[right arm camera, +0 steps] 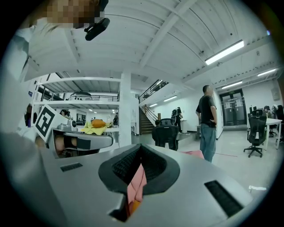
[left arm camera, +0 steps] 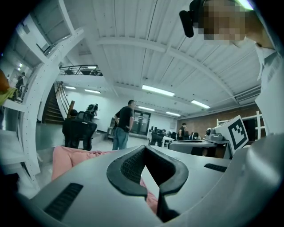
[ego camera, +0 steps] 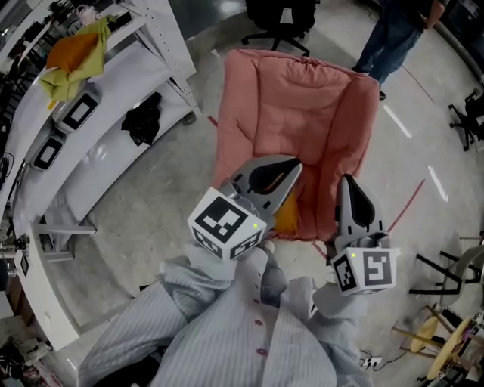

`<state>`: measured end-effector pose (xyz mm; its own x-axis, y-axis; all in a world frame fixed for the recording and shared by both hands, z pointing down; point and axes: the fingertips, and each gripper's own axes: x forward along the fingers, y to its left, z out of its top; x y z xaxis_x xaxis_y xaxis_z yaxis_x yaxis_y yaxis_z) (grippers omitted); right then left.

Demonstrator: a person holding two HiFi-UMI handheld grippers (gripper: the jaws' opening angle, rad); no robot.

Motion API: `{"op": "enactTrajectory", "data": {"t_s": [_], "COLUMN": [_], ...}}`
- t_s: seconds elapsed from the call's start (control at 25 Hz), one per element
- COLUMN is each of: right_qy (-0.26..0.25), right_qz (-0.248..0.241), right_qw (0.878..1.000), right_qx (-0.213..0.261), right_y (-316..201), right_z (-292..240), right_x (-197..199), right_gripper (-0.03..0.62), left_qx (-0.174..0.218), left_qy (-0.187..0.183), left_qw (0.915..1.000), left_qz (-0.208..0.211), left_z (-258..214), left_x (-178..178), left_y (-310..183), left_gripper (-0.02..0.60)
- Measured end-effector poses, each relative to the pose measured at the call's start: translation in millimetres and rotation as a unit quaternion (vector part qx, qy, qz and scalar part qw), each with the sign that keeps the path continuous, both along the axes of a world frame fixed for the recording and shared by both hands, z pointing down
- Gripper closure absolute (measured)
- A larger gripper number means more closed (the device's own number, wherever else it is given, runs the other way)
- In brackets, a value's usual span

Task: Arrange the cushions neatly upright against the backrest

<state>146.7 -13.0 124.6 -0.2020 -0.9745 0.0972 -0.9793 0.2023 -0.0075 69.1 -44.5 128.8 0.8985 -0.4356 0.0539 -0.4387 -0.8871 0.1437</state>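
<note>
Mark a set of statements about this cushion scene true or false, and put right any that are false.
1. The large cushion lying ahead of the grippers is pink. True.
2. The left gripper and the right gripper both have their jaws wide apart. False: both pairs of jaws are closed together.
3. An orange cloth and a yellow-green cloth lie on the white shelf unit. True.
4. The person in jeans is sitting in the black office chair. False: the person stands on the floor, apart from the chair.
</note>
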Motion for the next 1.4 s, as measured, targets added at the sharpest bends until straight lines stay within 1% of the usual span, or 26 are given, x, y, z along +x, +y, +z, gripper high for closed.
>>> {"op": "enactTrajectory", "data": {"t_s": [0.24,0.4,0.64,0.84,0.96,1.12,1.24,1.4], "right_qy": [0.003,0.02,0.054,0.05,0.045,0.05,0.034,0.0], "right_qz": [0.0,-0.008,-0.011,-0.014,-0.026,-0.044,-0.057,-0.054], "right_qw": [1.0,0.998,0.991,0.984,0.981,0.972,0.965,0.953], "right_qx": [-0.024,-0.054,-0.122,-0.171,-0.186,-0.226,-0.255,-0.298], "right_y": [-15.7,-26.7,-27.7,-24.5,-17.8,-9.1,-1.3,13.2], "right_z": [23.6,61.0,145.7,221.6,267.7,334.7,380.5,431.8], "right_x": [-3.2,-13.4,-13.9,-3.7,-3.4,-16.1,-34.4,-60.9], "right_gripper": [0.582,0.582,0.581,0.58,0.58,0.579,0.578,0.518], "left_qx": [-0.012,-0.031,-0.077,-0.121,-0.143,-0.156,-0.166,-0.158], "left_qy": [-0.027,-0.054,-0.091,-0.119,-0.136,-0.167,-0.186,-0.218], "left_qw": [0.9995,0.998,0.9928,0.9855,0.9803,0.9734,0.9681,0.9622], "left_qz": [0.006,0.008,0.003,-0.001,0.001,0.012,0.024,0.04], "left_z": [20.6,56.0,139.3,221.8,269.9,328.9,368.3,411.1], "left_x": [-4.0,-12.0,-19.8,-20.8,-19.5,-20.0,-19.6,-18.4], "left_y": [-21.2,-34.5,-44.8,-46.3,-41.9,-43.0,-48.8,-63.0], "left_gripper": [0.572,0.574,0.572,0.572,0.572,0.572,0.572,0.571]}}
